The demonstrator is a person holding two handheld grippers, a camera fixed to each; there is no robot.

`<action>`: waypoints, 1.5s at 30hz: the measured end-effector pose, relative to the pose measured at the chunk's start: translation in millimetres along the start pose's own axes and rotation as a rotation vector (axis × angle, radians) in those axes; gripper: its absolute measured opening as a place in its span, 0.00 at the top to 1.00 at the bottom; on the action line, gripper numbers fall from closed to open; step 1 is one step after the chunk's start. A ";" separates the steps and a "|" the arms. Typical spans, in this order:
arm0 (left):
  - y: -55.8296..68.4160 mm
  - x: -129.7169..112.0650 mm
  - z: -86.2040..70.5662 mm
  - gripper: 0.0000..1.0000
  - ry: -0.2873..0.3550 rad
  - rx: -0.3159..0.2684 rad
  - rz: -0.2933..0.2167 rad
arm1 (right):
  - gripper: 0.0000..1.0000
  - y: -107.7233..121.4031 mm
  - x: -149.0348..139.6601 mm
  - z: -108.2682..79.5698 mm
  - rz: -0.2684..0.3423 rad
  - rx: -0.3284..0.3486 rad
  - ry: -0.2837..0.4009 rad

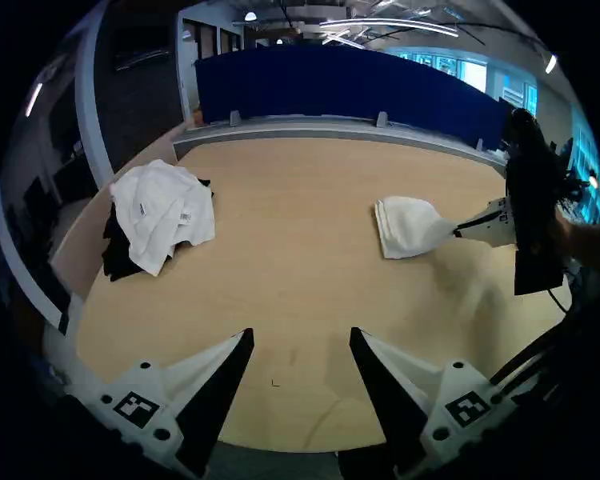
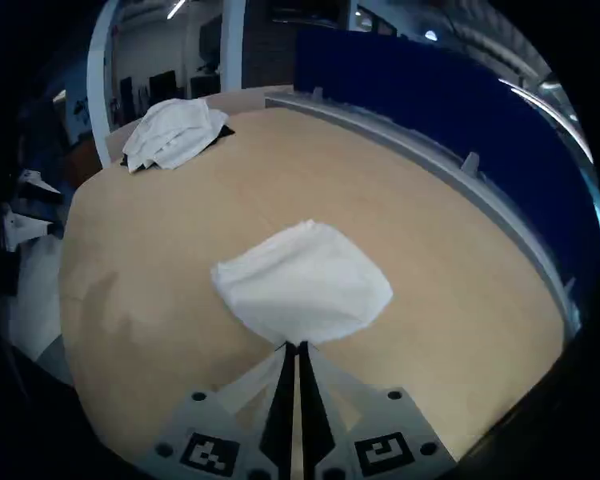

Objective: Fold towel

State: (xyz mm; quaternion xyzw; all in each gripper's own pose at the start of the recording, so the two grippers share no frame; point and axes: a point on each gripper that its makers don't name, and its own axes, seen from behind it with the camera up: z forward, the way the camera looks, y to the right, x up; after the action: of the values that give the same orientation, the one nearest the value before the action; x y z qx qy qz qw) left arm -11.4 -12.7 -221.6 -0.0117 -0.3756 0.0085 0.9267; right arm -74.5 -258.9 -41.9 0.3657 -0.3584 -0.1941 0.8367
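Towel: lies on the wooden table, centre of the right gripper view, already a compact, rounded white pad in several layers. In the left gripper view it sits right of centre, one corner drawn out to a point.

Right gripper: fingers pressed together, no gap showing, and the towel's near edge gathers into them. You are pinching that corner. From the left gripper view the same gripper reaches in from the right edge with its tip at the pulled-out corner.

Left gripper: fingers spread wide with nothing between them. It hovers over bare table at the bottom of the frame, well apart from the towel.

Progress, as a judgement: the main folds look finished. The outline is soft rather than square, and the pinched corner tents the cloth. What seems left for you is to lay that corner flat, let go and perhaps tidy the edges. I cannot tell from here whether another fold is intended.

Also noted: a pile of cloth, white pieces over something dark, lies loose and unfolded at the table's far edge, upper left in both views. It may be more work waiting.
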 end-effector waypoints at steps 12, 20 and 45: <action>1.2 19.6 -0.3 0.11 0.048 -0.014 0.014 | 0.97 18.5 92.0 -42.8 -0.083 -0.049 0.128; 7.1 33.3 -0.9 0.11 0.074 -0.034 0.030 | 0.97 29.4 125.0 -70.2 -0.092 -0.079 0.176; 36.2 55.4 12.3 0.11 0.093 -0.082 0.070 | 0.97 122.9 103.5 -152.7 -0.009 -0.178 0.197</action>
State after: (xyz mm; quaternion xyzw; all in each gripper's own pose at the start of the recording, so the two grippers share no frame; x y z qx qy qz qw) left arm 19.6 25.1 -175.2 -0.0630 -0.3313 0.0250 0.9411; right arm 115.6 -166.7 25.3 0.3090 -0.2541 -0.1921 0.8961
